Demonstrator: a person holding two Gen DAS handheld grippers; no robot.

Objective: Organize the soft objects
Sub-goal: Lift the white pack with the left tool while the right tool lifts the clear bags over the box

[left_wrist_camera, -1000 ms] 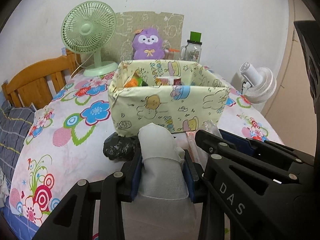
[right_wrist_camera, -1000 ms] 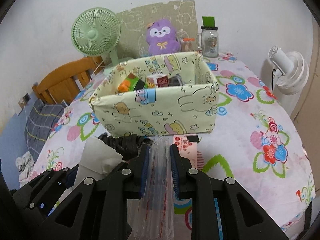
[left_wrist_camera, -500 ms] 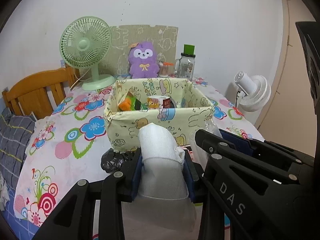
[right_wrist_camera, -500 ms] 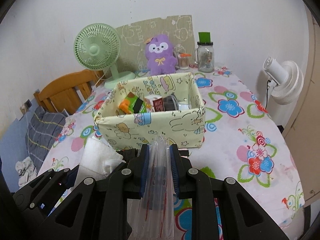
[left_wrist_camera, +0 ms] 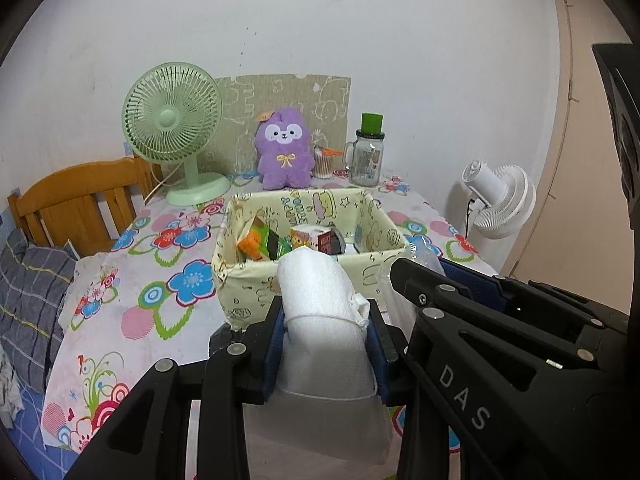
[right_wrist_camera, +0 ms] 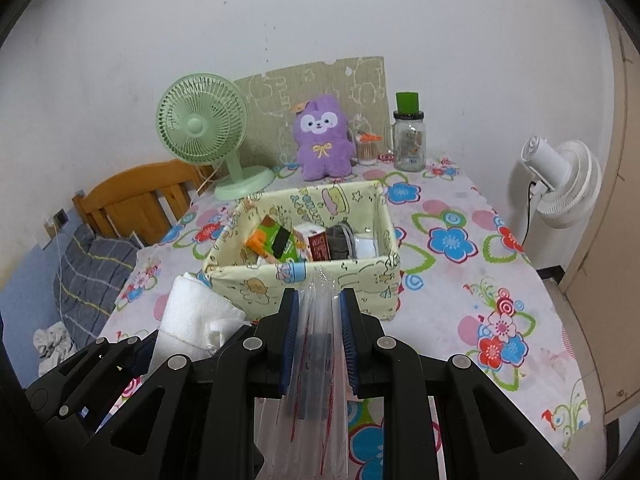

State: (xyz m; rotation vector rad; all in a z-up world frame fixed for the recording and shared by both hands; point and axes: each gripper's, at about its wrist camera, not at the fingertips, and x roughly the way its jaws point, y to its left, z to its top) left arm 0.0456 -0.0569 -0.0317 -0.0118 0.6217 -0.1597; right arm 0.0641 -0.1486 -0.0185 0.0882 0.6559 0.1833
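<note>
A: Left wrist view: left gripper [left_wrist_camera: 326, 334] had its jaws clamped on a white cloth roll [left_wrist_camera: 320, 312], held above the bench [left_wrist_camera: 120, 304], near side of the fabric bin [left_wrist_camera: 240, 276]. Why so high?

B: Likely to clear the bin's near wall before dropping it in.

A: Right wrist view?

B: Right gripper [right_wrist_camera: 319, 340] had its jaws pressed together on a clear plastic bag [right_wrist_camera: 316, 356], just right of the roll, facing the bin too. Probably bound there together.

green fan [left_wrist_camera: 173, 120], glass jar [left_wrist_camera: 366, 156], perhaps swabs [left_wrist_camera: 324, 160] between.
</note>
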